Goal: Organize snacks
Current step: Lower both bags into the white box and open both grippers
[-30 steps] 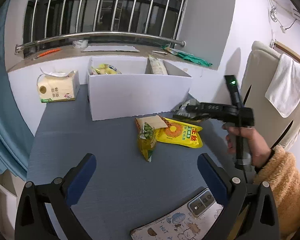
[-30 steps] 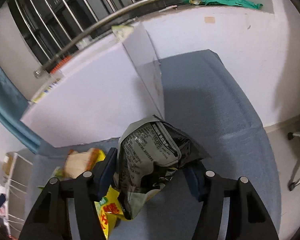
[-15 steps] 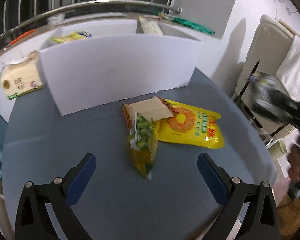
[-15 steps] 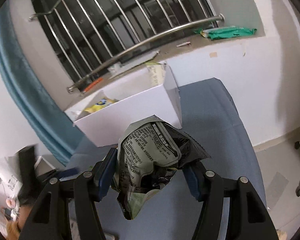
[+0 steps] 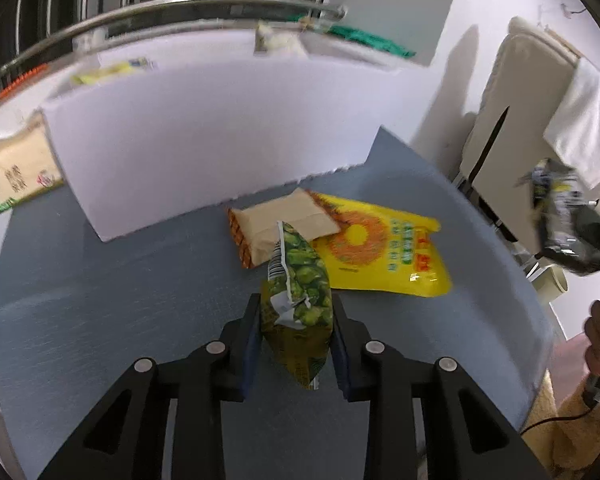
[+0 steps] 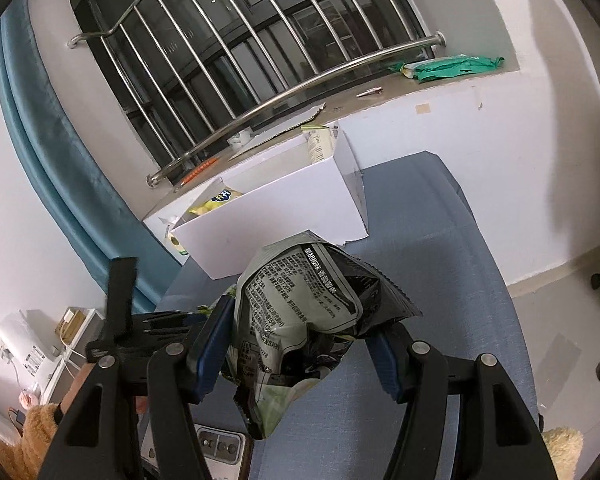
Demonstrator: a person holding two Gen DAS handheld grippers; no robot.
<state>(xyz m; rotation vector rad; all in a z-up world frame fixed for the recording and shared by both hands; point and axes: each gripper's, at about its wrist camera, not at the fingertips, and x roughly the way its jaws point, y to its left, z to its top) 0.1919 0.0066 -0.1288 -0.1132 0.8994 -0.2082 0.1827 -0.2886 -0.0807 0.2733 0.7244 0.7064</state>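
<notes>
Green pea bag (image 5: 298, 300) pinched in left gripper (image 5: 296, 344) low over bench (image 5: 120, 300); right gripper (image 6: 300, 356) clamps black snack bag (image 6: 304, 320) short of white box (image 6: 276, 216). Risk: crinkly film slips, drops outside box

We see a blue-grey tabletop (image 5: 100, 320) carrying a white box (image 5: 204, 152) at twelve o'clock, a tissue pack (image 5: 16, 176) at ten, a yellow bag (image 5: 384, 252) and tan packet (image 5: 276, 224) centrally.

A dark window (image 6: 236, 40) with steel bars stood above a cluttered sill (image 6: 384, 94). A blue curtain (image 6: 48, 152) hung beside white walls, and a towel (image 5: 580, 124) draped over a pale chair (image 5: 512, 92).
</notes>
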